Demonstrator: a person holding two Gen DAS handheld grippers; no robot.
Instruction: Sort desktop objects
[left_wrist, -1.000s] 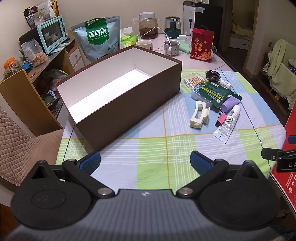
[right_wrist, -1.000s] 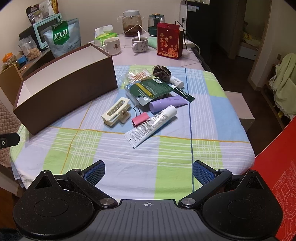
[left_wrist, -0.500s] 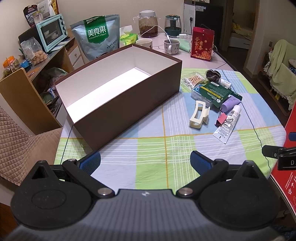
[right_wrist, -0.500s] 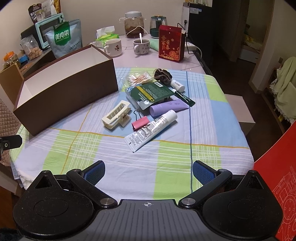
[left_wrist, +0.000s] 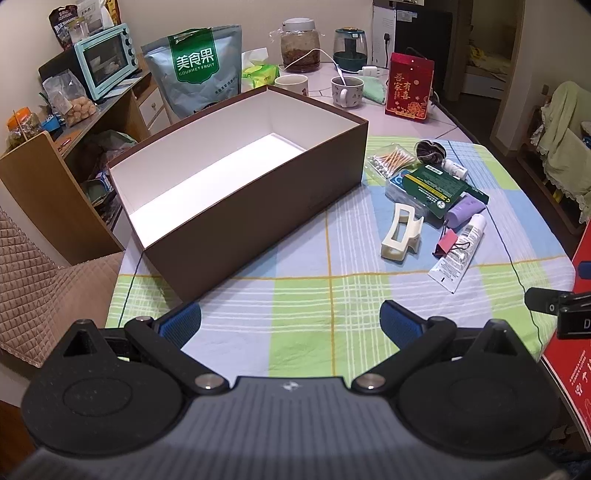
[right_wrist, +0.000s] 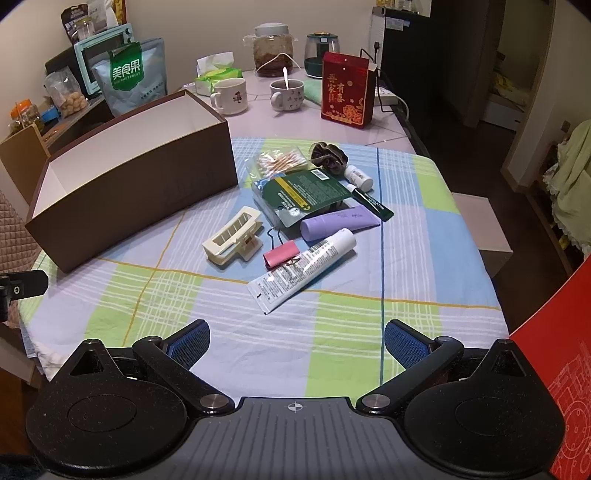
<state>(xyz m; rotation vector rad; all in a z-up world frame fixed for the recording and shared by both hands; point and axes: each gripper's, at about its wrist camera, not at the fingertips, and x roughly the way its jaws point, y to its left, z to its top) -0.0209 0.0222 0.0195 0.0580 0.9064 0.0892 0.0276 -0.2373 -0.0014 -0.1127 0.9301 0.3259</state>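
Home dining table, toaster oven

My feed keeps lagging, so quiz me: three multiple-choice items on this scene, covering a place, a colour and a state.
1. Where does the cream plastic hair claw clip lie?
A. inside the box
B. on the checked tablecloth, beside the box
C. in a mug

2. What colour is the small binder clip against the white squeeze tube?
A. pink
B. yellow
C. black

3. What state is the large brown cardboard box in?
A. lidded
B. full
C. open and empty

Answers: 1 B, the clip rests on the cloth outside the box. 2 A, its body shows pink. 3 C, only bare white floor and walls show inside.
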